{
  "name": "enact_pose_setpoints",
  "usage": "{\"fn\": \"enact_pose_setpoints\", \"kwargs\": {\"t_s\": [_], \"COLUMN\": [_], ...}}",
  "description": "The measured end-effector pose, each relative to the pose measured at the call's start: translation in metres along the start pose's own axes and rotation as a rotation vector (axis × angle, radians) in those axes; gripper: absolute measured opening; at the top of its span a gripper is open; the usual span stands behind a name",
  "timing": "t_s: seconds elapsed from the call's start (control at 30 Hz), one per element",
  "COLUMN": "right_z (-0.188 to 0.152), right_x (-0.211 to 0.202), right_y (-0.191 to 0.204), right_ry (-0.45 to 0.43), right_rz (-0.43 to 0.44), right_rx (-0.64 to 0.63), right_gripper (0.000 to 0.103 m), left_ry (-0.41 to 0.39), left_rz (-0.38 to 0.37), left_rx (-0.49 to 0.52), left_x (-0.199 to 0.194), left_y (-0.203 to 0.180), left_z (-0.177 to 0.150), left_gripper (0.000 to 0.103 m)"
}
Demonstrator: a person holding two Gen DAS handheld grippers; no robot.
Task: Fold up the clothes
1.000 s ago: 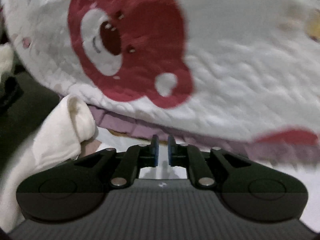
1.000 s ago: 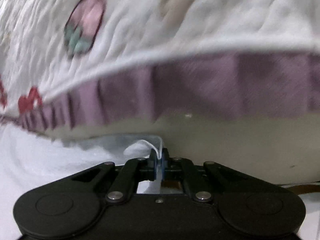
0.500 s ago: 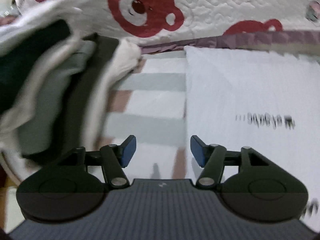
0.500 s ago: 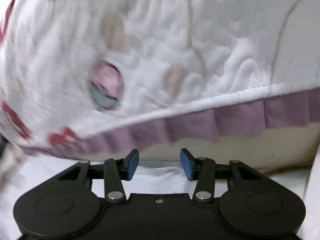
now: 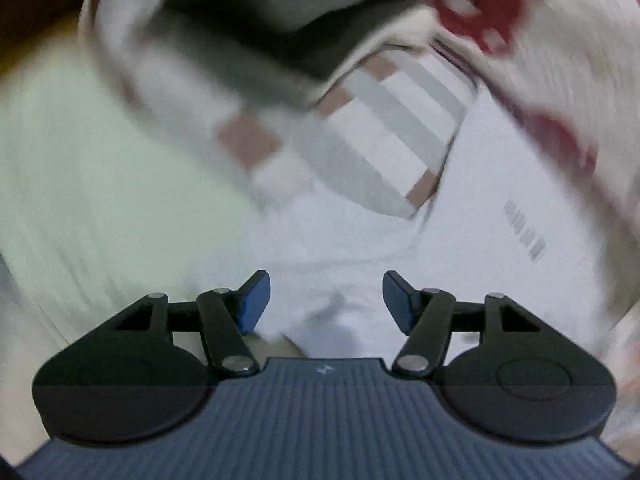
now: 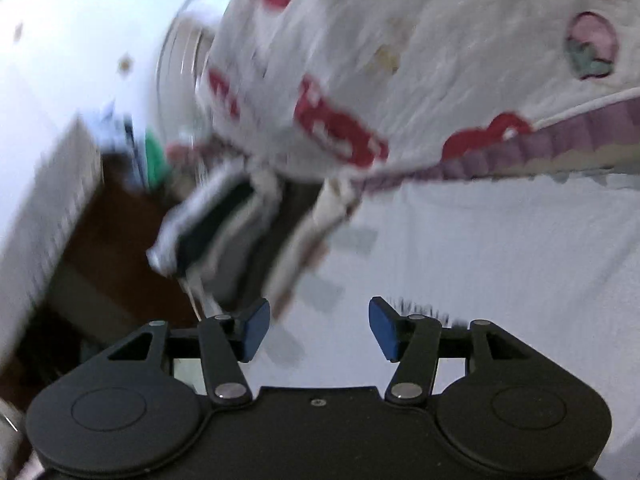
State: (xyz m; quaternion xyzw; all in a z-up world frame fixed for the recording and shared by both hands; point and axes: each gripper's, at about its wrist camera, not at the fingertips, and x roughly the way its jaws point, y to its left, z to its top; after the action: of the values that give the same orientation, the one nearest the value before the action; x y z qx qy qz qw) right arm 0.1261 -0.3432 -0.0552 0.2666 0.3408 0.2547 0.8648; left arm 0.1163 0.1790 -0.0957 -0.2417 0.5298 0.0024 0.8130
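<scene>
White garment (image 5: 500, 184) lies flat and smooth — left gripper (image 5: 326, 304) gapes empty, right gripper (image 6: 319, 326) jaws opening, empty.

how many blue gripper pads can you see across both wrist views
4. Two on the left gripper, one pad on each side of its gap. Two on the right gripper, one pad on each side. Nothing is between either pair; the right jaws are opening.

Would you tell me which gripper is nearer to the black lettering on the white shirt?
Right, apparently. The right gripper, jaws opening and empty, has the lettering just beyond its fingertips. From the left gripper the lettering lies farther ahead, off to its right.
</scene>
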Motion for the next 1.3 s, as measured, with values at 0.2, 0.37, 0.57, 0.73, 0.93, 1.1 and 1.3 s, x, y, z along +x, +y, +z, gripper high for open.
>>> {"fn": "enact_pose_setpoints", "kwargs": {"t_s": [0.2,0.37,0.57,0.73,0.93,1.1,1.3], "right_z": [-0.065,-0.102,-0.145,-0.174,-0.203,-0.222,-0.223], "right_x": [0.031,0.048,0.09,0.132,0.162,0.17,0.173], "right_y": [0.043,0.101,0.149,0.184,0.218,0.216,0.209], "right_ry": [0.188,0.284,0.349,0.456,0.514,0.54,0.497], "right_rz": [-0.072,-0.037,0.004,0.053,-0.02,-0.058,-0.075], "right_rx": [-0.259,-0.55,-0.647,-0.642,-0.802,-0.777,-0.69], "right_gripper": [0.014,0.003,0.027,0.039,0.05,0.048,0.05], "left_ry": [-0.024,-0.09,-0.088,-0.04,-0.066,-0.164,-0.135], "left_rz": [0.039,0.042,-0.112,-0.227,-0.222,-0.214,-0.247], "left_rx": [0.022,-0.095,-0.346,-0.46,-0.51,-0.516,-0.489], "left_x": [0.025,0.027,0.026,0.036,0.033,0.013,0.017], "left_y": [-0.009,0.021,0.064,0.081,0.085,0.088,0.086], "left_z": [-0.009,-0.026,-0.029,-0.033,-0.037,-0.042,-0.039], "left_gripper": [0.068,0.068,0.071,0.071,0.071,0.069,0.068]}}
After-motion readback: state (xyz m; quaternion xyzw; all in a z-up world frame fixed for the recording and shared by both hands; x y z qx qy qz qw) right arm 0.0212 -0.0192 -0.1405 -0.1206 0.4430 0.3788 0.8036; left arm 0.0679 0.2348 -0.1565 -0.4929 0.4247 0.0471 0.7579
